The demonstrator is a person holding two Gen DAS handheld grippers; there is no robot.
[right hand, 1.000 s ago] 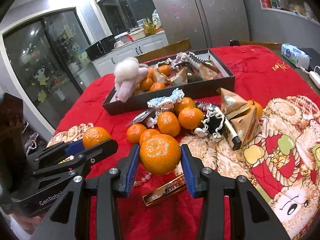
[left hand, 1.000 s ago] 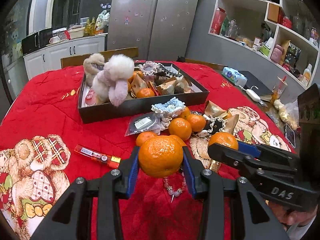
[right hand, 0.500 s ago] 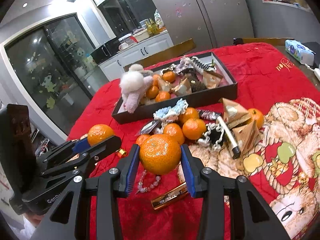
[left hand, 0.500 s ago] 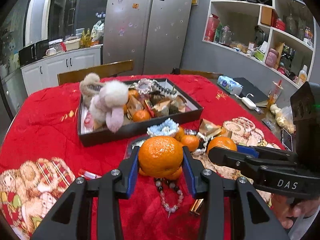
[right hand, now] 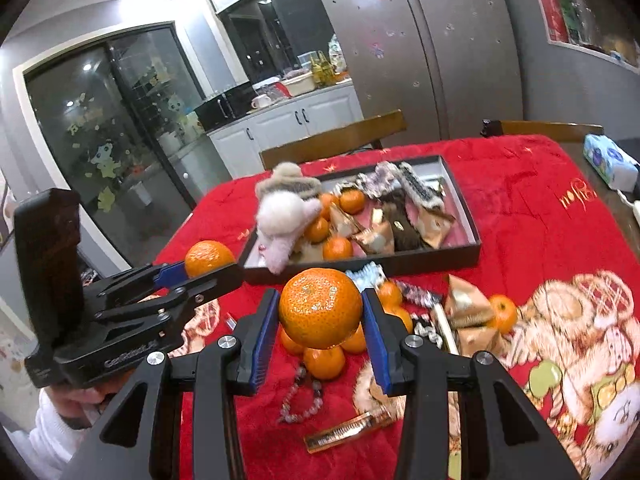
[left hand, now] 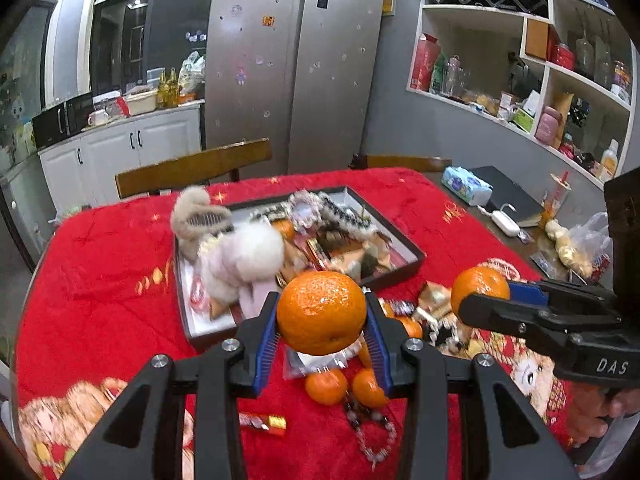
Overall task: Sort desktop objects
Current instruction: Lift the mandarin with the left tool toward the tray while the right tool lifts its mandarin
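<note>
Orange mandarins are clamped in the left tool (left hand: 321, 314) and right tool (right hand: 319, 314), both short of the half-filled tray (right hand: 460, 258), while fruit, beads and packets beside it await sorting.

Steel fridge (left hand: 296, 60), white cabinets (left hand: 120, 152), wooden chair (left hand: 192, 168), grey wall shelves (left hand: 520, 80)
</note>
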